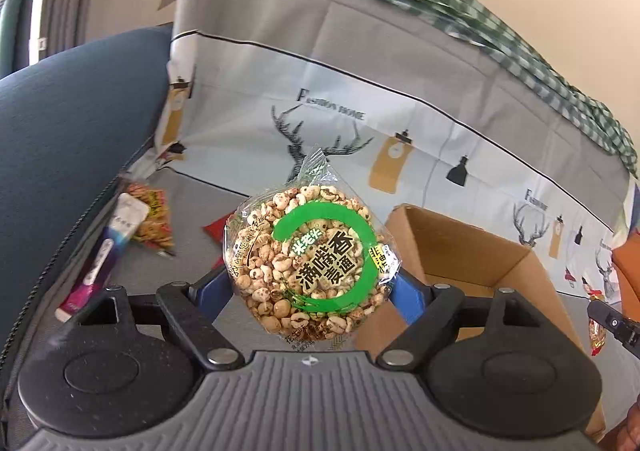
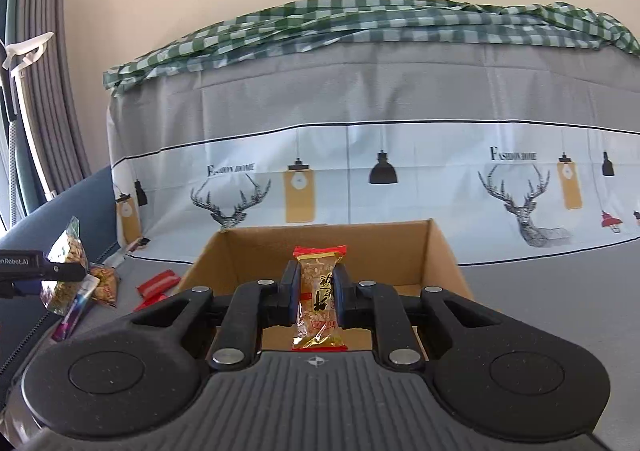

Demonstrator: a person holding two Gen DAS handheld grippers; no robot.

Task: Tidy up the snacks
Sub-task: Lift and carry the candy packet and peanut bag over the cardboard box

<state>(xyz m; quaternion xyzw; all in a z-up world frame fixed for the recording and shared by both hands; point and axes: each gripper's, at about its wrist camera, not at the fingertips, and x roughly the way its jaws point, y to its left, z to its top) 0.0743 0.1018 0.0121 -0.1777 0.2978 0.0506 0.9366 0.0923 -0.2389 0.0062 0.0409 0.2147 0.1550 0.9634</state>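
The right gripper (image 2: 317, 291), pinching an upright peanut bar (image 2: 319, 299), hovers directly before the open cardboard box (image 2: 440, 251), while the left gripper (image 1: 310, 283) clamps a puffed-grain cake (image 1: 308, 263) farther left.

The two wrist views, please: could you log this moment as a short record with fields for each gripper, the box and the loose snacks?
left gripper: shut on round puffed-grain cake, held up left of the box
right gripper: shut on red-ended snack bar, upright, in front of the box opening
cardboard box: open; floor mostly hidden, contents cannot be told
loose snacks: orange cracker packet, purple-and-white packet, red packets, all on the grey surface left of the box
backdrop: deer-print cloth
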